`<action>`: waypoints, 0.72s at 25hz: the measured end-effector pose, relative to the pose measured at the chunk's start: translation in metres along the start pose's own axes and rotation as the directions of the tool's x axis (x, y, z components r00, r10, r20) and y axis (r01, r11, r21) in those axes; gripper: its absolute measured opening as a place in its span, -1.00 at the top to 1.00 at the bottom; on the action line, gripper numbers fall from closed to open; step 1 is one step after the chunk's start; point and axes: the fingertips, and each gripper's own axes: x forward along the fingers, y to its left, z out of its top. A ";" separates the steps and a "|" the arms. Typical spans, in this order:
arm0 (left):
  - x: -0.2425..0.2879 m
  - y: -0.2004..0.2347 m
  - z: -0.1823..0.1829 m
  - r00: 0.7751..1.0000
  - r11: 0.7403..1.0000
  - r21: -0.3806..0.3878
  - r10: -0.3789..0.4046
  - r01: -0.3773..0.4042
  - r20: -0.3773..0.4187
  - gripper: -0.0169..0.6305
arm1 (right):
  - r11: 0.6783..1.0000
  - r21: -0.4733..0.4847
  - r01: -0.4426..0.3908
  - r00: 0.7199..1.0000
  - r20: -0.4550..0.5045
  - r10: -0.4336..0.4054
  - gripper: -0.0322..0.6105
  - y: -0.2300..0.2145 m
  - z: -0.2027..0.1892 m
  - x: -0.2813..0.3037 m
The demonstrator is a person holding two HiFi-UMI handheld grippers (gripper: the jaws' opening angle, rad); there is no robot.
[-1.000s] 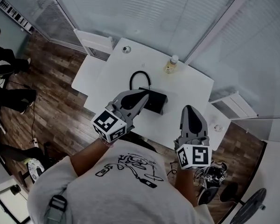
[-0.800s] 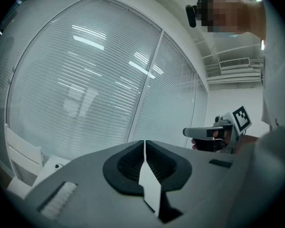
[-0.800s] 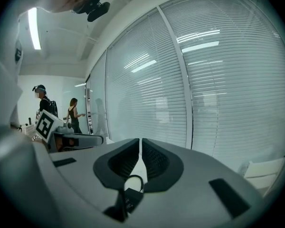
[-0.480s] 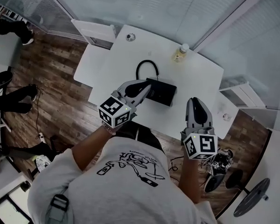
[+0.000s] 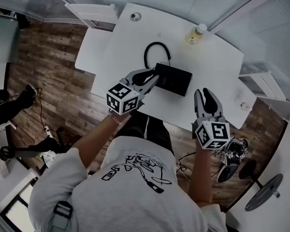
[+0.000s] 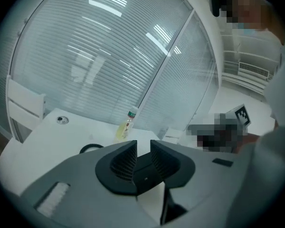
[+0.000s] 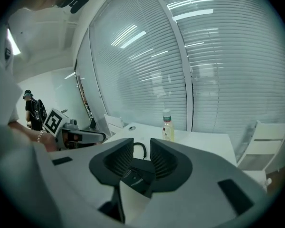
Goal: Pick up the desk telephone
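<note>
Approaching stage: your left hand-held gripper and right hand-held gripper, jaws narrow and opening, nothing between them. Telephone lies on the table, just beyond the left tips. Next, likely: widen further, straddle its sides.

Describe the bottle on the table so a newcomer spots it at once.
Find the white table by the window blinds. Beyond the black telephone at its middle, near the far edge, stands a small bottle. It alone is upright, yellowish, with a pale cap.
</note>
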 end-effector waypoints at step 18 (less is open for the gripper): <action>0.049 0.075 -0.129 0.985 0.964 -0.263 -0.010 -0.036 -0.173 0.40 | 0.991 0.135 -0.017 0.982 -0.184 0.042 0.36 -0.026 -0.118 0.074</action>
